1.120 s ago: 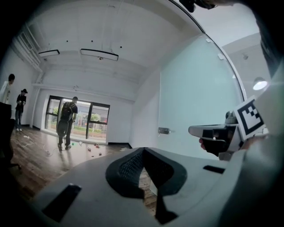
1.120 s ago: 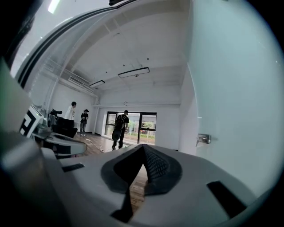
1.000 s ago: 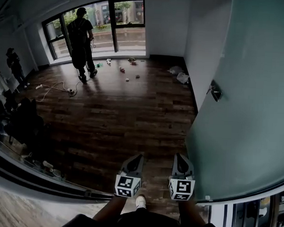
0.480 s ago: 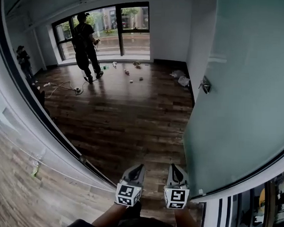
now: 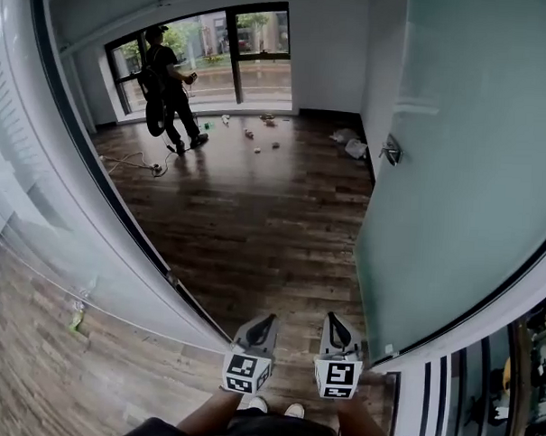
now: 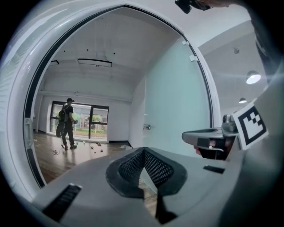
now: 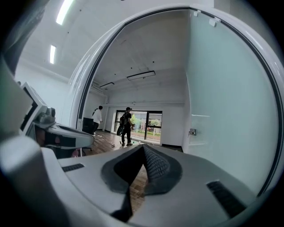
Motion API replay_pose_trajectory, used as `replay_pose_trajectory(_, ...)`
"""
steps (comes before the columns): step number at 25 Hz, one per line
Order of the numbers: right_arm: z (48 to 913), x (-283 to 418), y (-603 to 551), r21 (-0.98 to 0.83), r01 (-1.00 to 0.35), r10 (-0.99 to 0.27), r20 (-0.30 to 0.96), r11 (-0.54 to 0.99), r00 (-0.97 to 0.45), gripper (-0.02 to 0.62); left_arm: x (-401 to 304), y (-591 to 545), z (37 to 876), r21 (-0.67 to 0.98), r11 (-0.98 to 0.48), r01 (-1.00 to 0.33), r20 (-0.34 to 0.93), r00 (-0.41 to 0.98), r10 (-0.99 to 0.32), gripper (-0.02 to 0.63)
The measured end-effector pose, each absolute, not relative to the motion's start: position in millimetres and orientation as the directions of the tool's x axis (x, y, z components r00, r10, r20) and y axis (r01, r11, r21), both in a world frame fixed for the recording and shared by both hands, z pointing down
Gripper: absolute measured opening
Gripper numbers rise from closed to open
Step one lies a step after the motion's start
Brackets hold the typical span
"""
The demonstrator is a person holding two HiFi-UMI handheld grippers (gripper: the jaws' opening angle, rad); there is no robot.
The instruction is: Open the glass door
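The frosted glass door (image 5: 473,176) stands swung open into the room on the right, its metal handle (image 5: 391,151) on the far edge. My left gripper (image 5: 261,326) and right gripper (image 5: 334,324) hang side by side low in the doorway, both shut with nothing between the pads, and neither touches the door. The left gripper view shows the door (image 6: 177,106) and handle (image 6: 146,127) ahead of the closed left gripper (image 6: 143,150). The right gripper view shows the door (image 7: 226,102) and handle (image 7: 192,132) to the right of the closed right gripper (image 7: 143,147).
The white door frame (image 5: 94,187) and its floor track run up the left. A person with a backpack (image 5: 166,81) stands by the far window, with small items (image 5: 259,131), a cable (image 5: 131,166) and white bags (image 5: 349,142) on the dark wood floor. Another person (image 7: 96,119) stands farther left.
The view has swung: the threshold that crossed the bottom now runs up the left side. Both grippers stay shut, side by side, and the door keeps its open angle.
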State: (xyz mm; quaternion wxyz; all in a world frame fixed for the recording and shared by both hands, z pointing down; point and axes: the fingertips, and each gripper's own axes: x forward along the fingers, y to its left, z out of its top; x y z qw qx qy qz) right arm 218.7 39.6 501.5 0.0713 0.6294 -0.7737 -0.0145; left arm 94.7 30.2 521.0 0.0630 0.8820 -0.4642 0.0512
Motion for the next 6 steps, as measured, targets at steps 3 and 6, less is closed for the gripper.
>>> replay_pose_trajectory(3,505,204,48,0.117,-0.972,-0.977,0.087,0.203,-0.194,0.017,80,38,525,0.059,-0.565,-0.823,0.139,0.568,-0.811,0.003)
replay_pose_trajectory(6,507,191,55,0.123,-0.974,-0.98,0.078,0.19,-0.182,0.017,66,44,526,0.052,-0.57,-0.82,0.128,0.571,-0.811,0.003)
